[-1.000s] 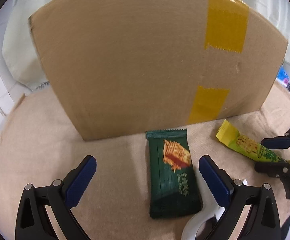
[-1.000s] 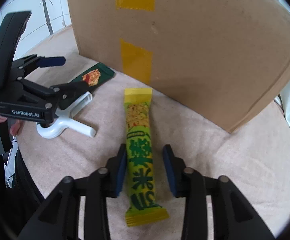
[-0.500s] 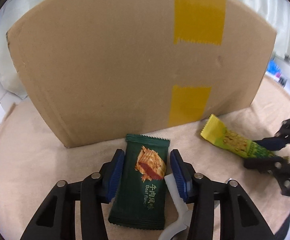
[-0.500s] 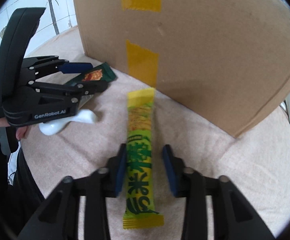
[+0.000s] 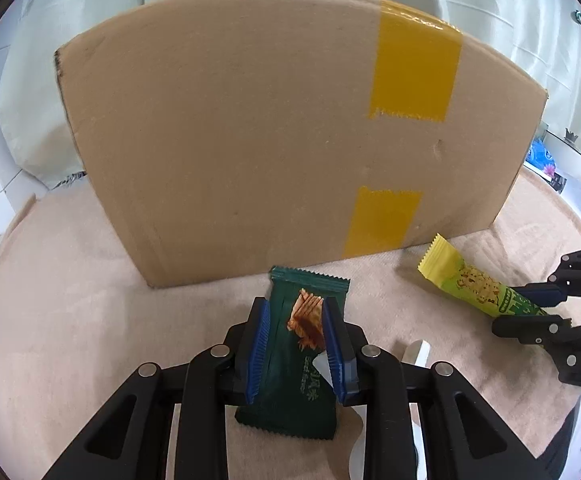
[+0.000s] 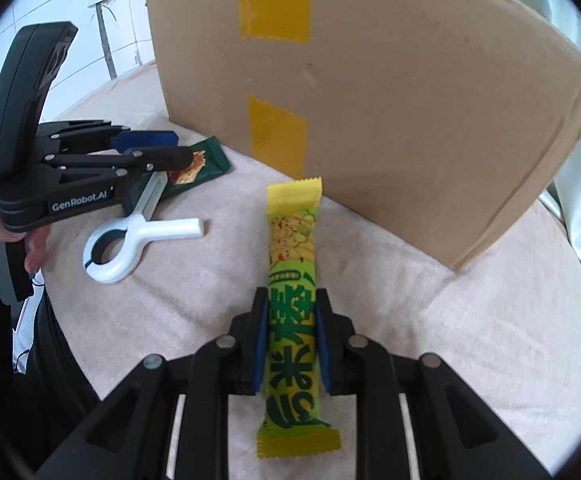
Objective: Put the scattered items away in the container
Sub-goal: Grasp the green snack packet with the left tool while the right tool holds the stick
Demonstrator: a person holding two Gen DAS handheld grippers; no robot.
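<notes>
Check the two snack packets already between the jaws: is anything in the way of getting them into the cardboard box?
Only the box's own near wall, rising right behind the green packet and the yellow packet. Its opening isn't visible, so both must go up over that wall. The white clip lies off to the side.

Two snack packets (image 5: 302, 360) (image 6: 292, 280) and a clip (image 6: 130, 240) lie before the box (image 5: 270, 140).

Bright, even daylight. Soft shadow lies at the foot of the box (image 5: 250, 140). Glare on the tape (image 5: 414, 68). Fisheye bends edges; corners are black. Slight blur throughout.
</notes>
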